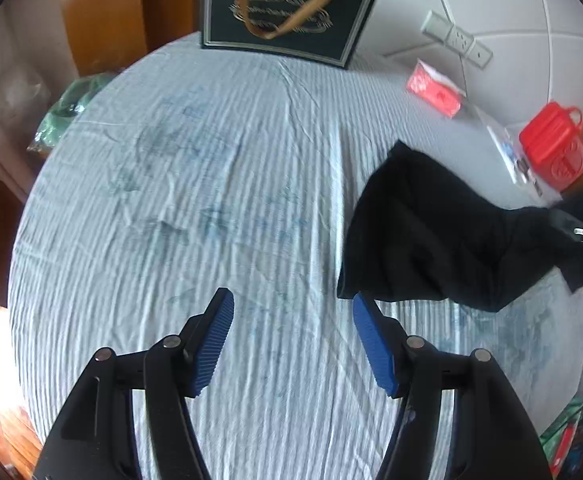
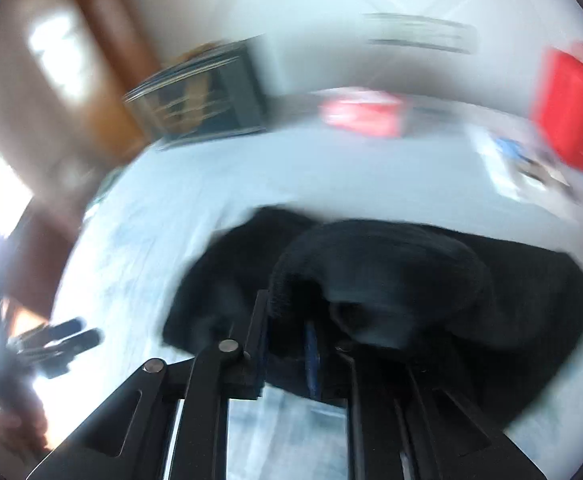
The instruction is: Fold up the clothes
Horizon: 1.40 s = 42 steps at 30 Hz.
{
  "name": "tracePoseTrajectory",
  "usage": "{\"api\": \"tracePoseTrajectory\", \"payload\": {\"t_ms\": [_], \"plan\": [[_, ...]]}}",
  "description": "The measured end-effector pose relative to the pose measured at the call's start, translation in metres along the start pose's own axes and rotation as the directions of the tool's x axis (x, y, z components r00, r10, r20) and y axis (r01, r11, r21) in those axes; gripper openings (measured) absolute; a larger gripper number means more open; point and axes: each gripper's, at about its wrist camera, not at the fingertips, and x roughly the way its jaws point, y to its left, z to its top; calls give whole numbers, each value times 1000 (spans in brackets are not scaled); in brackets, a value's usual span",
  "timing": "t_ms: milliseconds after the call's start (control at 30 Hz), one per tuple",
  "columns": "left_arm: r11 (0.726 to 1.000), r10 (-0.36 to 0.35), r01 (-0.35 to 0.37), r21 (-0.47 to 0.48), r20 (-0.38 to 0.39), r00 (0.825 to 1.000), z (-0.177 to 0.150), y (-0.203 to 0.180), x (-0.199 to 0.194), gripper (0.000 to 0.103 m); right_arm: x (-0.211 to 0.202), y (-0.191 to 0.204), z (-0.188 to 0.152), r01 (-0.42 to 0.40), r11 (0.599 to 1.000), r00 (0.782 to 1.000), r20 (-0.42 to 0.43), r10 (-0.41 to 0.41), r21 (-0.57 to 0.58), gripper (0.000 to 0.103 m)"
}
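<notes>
Black garment [image 1: 431,236], plain and dark, bunched rather than flat, lying toward the right side of a pale blue crinkled bedsheet [image 1: 211,200]. One end lifted and stretched rightward (pinched there); loose folds and a rounded hump in the blurred right wrist view [image 2: 391,264].

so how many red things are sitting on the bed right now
2. A flat red packet lies near the far edge, right of the dark gift bag. A red plastic container stands at the far right corner. The black garment could hide others.
</notes>
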Motion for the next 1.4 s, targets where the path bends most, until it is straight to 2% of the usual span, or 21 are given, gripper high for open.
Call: {"api": "tracePoseTrajectory", "payload": {"t_ms": [33,100,167,267,333,367,433,533,633,733,833,933,1033,1067,1100,1167,1233,1333,1367,1400], "plan": [[1000,2,-2,-10,3,1000,0,1,-1,61,13,15,3,-42,999,999,-29,42,-27,32],[999,5,-5,-33,6,1000,-1,5,-3,61,40,36,3,-126,991,986,-117,121,-38,39],[998,-6,6,-54,-1,1000,-4,6,-3,61,57,41,0,-185,983,965,-191,180,-10,40],[997,-15,13,-76,-16,1000,-8,-3,3,61,44,27,-5,-250,968,949,-195,248,15,40],[997,-18,15,-71,-34,999,-9,-17,12,61,18,0,-11,-259,966,952,-161,259,19,41],[998,-19,16,-66,-44,999,-10,-26,17,61,5,-14,-14,-262,965,954,-144,262,20,41],[999,-17,14,-45,-61,998,-10,-48,28,61,-18,-54,-15,-216,976,970,-111,217,22,41],[1000,-11,13,27,-50,999,-2,-90,38,61,-29,-107,-19,-150,987,982,-106,156,63,41],[995,-7,11,98,-40,999,6,-131,49,61,-30,-156,-30,-132,984,982,-118,146,117,41],[984,-26,30,176,-25,999,8,-169,52,61,-24,-182,-44,-146,980,976,-142,165,135,42],[967,-102,108,231,-37,994,7,-201,51,62,-15,-197,-48,-154,975,970,-163,180,159,42],[951,-146,161,264,-76,986,10,-227,62,73,-11,-207,-54,-154,970,968,-169,186,186,43],[940,-162,191,281,-121,979,18,-246,83,75,-3,-215,-54,-145,966,969,-165,182,216,43],[941,-151,185,285,-136,979,21,-251,92,71,-1,-218,-55,-141,964,969,-166,180,225,43],[942,-127,167,290,-151,980,26,-253,101,47,0,-221,-56,-135,963,970,-170,176,232,44],[949,-116,163,269,-182,976,42,-247,117,24,6,-224,-56,-125,962,969,-181,171,242,44],[954,-107,150,261,-172,979,66,-238,124,21,9,-225,-54,-128,961,967,-184,175,244,44],[960,-118,135,246,-86,989,113,-223,118,21,10,-219,-44,-149,962,965,-177,191,228,44],[966,-129,141,218,-67,989,131,-216,115,23,11,-216,-39,-153,963,965,-174,194,220,44],[972,-129,136,191,-49,990,148,-208,111,36,13,-212,-33,-154,965,966,-173,192,212,44]]}}
